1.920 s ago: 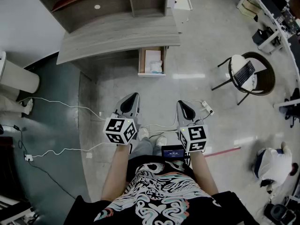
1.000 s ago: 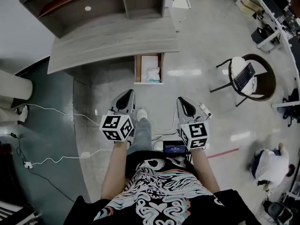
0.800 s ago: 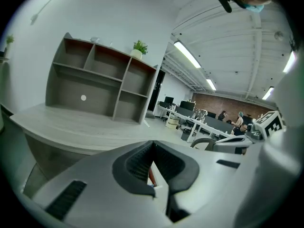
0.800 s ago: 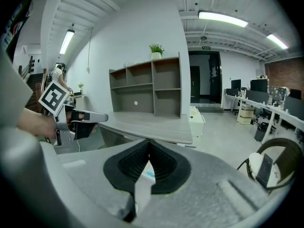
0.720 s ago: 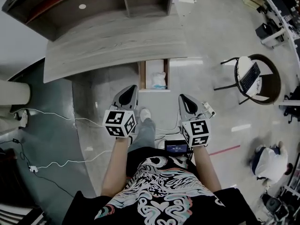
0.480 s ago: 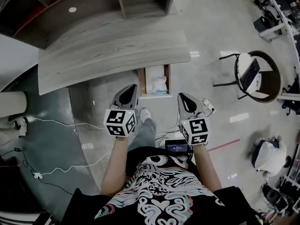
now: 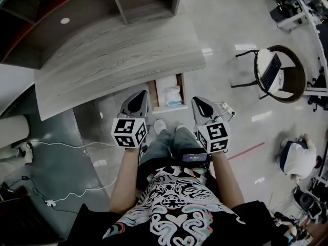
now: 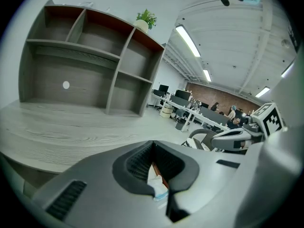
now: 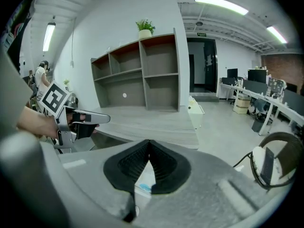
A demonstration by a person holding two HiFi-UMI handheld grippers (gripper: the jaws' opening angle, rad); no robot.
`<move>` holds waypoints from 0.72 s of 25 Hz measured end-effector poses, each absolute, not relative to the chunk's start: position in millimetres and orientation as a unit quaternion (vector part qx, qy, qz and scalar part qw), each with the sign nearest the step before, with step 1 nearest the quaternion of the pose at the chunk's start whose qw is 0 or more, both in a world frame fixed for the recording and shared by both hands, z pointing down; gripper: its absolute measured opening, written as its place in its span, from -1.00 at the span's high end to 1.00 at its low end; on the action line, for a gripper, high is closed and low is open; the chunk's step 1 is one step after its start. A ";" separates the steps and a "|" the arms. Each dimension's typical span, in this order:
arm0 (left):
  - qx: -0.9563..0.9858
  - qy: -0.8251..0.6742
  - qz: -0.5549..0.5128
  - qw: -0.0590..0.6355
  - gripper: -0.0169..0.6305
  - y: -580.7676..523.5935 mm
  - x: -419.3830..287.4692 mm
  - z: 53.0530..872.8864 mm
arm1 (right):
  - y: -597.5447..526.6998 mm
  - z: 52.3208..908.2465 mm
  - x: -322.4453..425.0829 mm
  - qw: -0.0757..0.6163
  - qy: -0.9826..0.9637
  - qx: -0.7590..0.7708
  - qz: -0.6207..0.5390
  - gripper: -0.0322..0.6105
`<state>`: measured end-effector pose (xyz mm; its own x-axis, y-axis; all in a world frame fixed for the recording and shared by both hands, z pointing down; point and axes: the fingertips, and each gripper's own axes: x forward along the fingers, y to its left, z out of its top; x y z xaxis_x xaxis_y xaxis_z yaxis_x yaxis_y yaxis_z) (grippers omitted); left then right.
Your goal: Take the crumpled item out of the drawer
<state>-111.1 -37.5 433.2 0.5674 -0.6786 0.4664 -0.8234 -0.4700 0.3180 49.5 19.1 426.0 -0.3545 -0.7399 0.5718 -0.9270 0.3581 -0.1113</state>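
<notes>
Left hand-held gripper point(image 7: 137, 98), right hand-held gripper point(image 7: 198, 103) clenched, empty. Crumpled item point(image 7: 174, 95) in drawer point(image 7: 152, 93), rear hidden under desk point(image 7: 118, 55).

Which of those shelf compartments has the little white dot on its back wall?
The wide lower-left compartment, just above the desk top; its back carries the white dot, while the other compartments show plain backs.

Your grey wood-grain worktop point(image 7: 118, 60) looks matt and streaked. The open drawer point(image 7: 152, 94) has brown wooden walls and a smooth pale bottom. The crumpled white item point(image 7: 173, 95) in it is thin and wrinkled; whether paper or film, you cannot tell. The pale floor point(image 7: 230, 50) is glossy, mirroring lamps. Your left gripper point(image 7: 139, 95) and right gripper point(image 7: 197, 101) have smooth matt grey plastic shells and ribbed black pads point(image 8: 137, 161).
</notes>
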 end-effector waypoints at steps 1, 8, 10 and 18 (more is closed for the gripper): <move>0.847 -0.443 0.139 0.260 0.94 -37.8 -109.9 433.4 | 18.4 426.3 50.3 0.218 -0.794 0.525 0.214 0.88; 0.852 -0.436 0.146 0.251 0.94 -39.4 -100.7 435.4 | 21.1 435.2 59.8 0.226 -0.790 0.528 0.214 0.89; 0.851 -0.438 0.144 0.250 0.94 -41.7 -100.1 435.9 | 20.7 440.1 62.1 0.232 -0.790 0.526 0.214 0.88; 0.841 -0.450 0.146 0.261 0.94 -42.6 -101.0 448.1 | 14.1 451.5 62.7 0.252 -0.797 0.506 0.211 0.88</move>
